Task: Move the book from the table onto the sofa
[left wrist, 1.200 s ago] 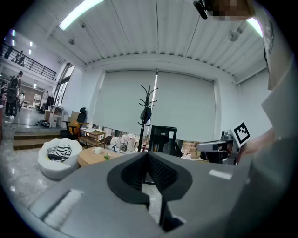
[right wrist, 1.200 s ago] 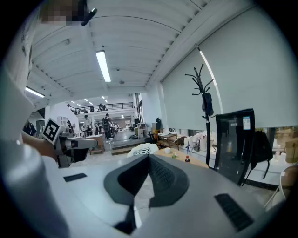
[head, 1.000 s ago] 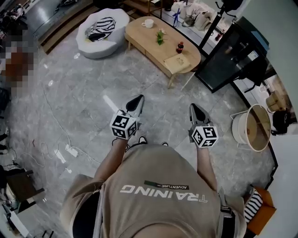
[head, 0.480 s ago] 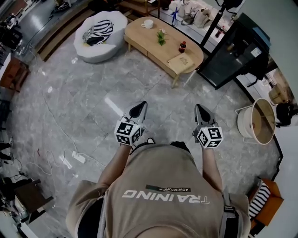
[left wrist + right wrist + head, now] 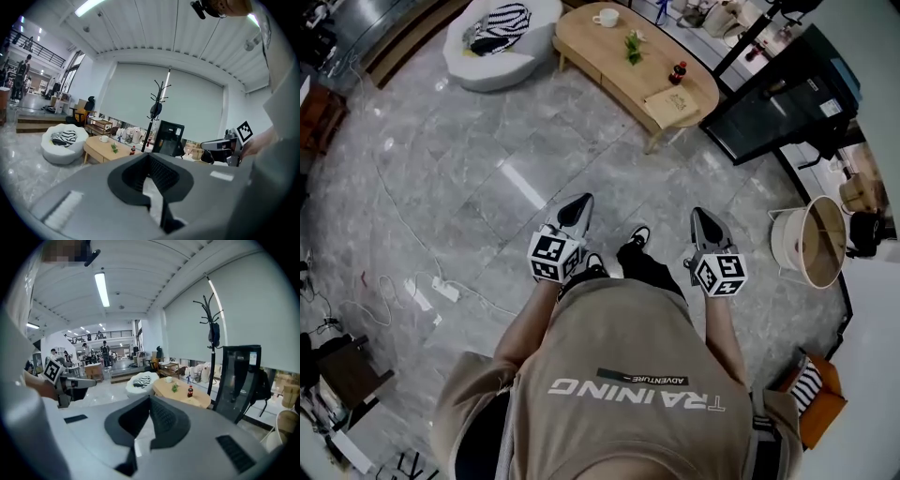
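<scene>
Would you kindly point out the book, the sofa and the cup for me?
book (image 5: pixel 667 101), head view, middle of its cover.
sofa (image 5: pixel 502 69), head view, its near outer wall.
cup (image 5: pixel 604 17), head view, its body.

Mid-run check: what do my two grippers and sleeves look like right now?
The left gripper and right gripper are grey, tapering to dark pointed jaws with ribbed black pads. Each carries a white cube with black square markers. No cables show. The person wears a tan short-sleeved T-shirt with white lettering.
</scene>
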